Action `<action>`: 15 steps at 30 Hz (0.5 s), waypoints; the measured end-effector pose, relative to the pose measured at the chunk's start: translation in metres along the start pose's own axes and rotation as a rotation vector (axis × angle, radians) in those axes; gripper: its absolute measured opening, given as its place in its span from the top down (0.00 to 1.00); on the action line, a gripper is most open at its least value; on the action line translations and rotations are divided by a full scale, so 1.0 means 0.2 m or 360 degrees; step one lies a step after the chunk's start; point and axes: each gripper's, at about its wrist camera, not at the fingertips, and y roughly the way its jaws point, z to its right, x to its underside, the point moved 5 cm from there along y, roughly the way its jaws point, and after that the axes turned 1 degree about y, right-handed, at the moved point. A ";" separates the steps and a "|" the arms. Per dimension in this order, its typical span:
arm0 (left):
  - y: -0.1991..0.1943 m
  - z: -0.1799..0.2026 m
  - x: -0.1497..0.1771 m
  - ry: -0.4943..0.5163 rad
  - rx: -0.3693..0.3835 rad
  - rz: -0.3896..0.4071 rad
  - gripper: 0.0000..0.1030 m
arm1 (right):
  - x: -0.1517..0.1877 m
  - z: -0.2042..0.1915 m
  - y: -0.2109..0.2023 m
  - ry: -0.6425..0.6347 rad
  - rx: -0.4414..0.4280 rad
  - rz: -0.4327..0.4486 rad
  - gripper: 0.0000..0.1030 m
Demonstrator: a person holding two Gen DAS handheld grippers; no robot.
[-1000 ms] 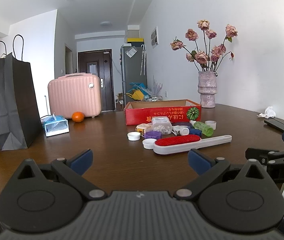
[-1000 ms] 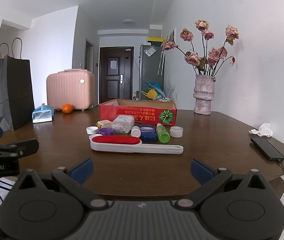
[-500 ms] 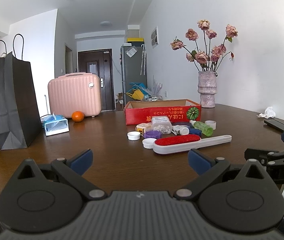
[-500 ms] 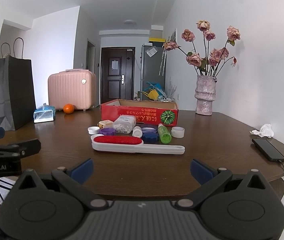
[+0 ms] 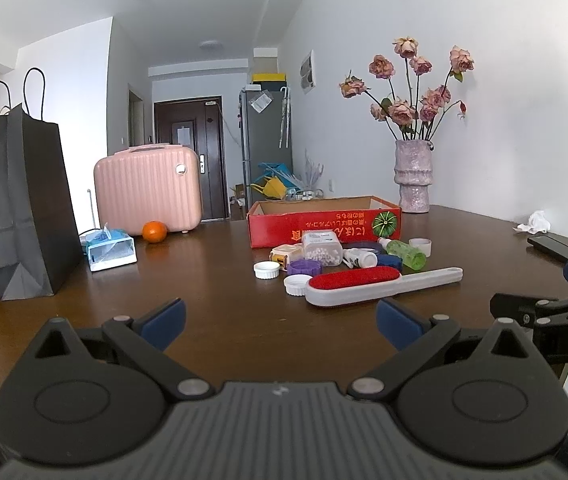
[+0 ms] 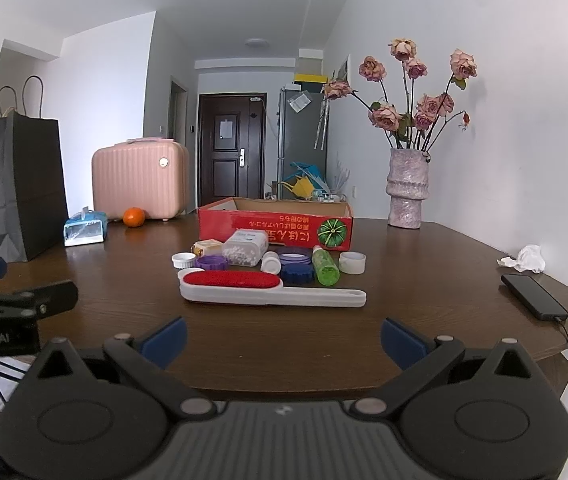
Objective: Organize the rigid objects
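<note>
Nearby, fuzzy red, seemingly plastic-handled brush [image 6: 272,291]

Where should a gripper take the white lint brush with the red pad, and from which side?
Probably the bare white handle of the white lint brush with the red pad, from above with the right gripper: it lies flat, handle narrow and pointing right, clear of the caps and bottles behind.
</note>
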 end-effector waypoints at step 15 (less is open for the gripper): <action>0.05 -0.02 -0.02 0.0014 0.0019 0.0042 0.00 | -0.01 0.01 0.02 0.0000 0.0011 0.0002 0.00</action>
